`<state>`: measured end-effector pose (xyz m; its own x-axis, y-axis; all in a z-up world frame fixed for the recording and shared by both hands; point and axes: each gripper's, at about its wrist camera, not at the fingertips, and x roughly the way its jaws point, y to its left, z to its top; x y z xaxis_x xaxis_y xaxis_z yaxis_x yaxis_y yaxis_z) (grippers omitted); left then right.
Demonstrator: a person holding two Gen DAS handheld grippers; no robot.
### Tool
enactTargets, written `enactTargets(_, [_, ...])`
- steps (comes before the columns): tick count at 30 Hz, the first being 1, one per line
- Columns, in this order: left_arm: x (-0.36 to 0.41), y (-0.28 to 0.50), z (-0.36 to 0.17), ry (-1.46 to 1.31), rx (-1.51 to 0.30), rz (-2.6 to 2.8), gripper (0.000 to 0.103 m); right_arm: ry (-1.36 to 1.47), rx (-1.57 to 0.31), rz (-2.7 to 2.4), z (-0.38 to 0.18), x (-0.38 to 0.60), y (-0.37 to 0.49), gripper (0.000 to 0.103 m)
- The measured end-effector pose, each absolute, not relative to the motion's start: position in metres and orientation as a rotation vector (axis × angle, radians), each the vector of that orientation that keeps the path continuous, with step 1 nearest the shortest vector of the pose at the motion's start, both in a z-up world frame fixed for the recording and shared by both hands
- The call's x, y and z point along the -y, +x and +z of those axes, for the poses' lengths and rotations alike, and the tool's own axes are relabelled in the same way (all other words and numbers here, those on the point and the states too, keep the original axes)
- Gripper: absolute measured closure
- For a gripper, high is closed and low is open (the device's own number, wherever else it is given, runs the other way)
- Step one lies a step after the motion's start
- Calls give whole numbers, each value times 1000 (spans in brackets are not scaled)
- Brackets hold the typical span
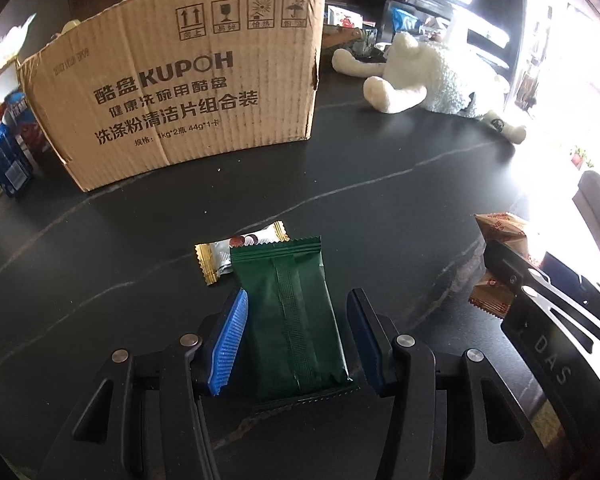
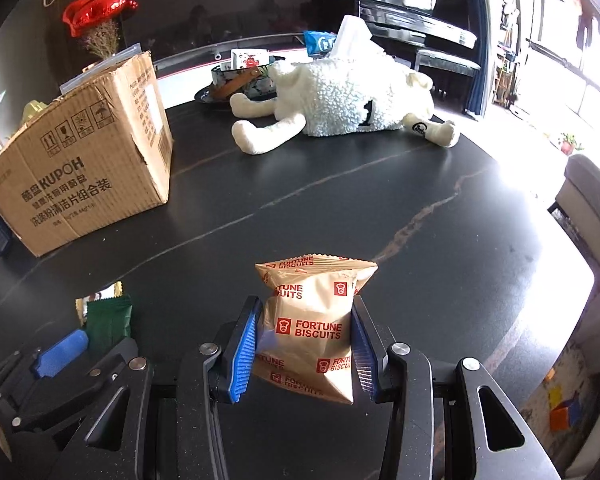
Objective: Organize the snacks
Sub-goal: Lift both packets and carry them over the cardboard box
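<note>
A dark green snack packet (image 1: 296, 316) lies on the black table between the blue pads of my left gripper (image 1: 298, 306), which is open around it; the left pad is close to its edge. A white and gold packet (image 1: 236, 250) lies partly under the green packet's far end. My right gripper (image 2: 306, 320) is shut on a tan Fortune Biscuits packet (image 2: 312, 320), both pads pressing its sides. That packet (image 1: 500, 236) and the right gripper show at the right of the left wrist view. The green packet (image 2: 108, 320) shows at lower left of the right wrist view.
An open KUPOH cardboard box (image 1: 188, 80) stands at the back left (image 2: 84, 172). A white plush sheep (image 2: 340, 100) lies at the back of the table. Blue snack packs (image 1: 8, 148) sit left of the box. The table edge (image 2: 560, 248) runs along the right.
</note>
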<state>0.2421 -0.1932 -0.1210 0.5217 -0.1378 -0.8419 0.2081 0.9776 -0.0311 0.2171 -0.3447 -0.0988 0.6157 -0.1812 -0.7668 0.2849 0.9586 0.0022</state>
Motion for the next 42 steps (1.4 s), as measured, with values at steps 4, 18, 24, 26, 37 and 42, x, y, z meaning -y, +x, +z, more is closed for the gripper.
enactTargets(4, [191,241,-126,93,-1015,-192,51,117,-870,-253,-99,338,217,59])
enactTargets(18, [180,234,-122,51,-992,-215,58,84,-884,-223,-103,326,219,59])
enactTargets(24, [164,230,-106,30,-945,-209,58,60,-868,-185,-100,315,219,59])
enactTargets(26, [158,229,-102,21,-935,-209,58,54,-858,-169,-98,310,219,59])
enactTargets(37, [115,224,-67,-27,-851,-187,58,42,-797,-83,-73,283,219,59])
enactTargets(42, [98,226,-49,-46,-820,-183,58,39,-765,-47,-55,271,220,59])
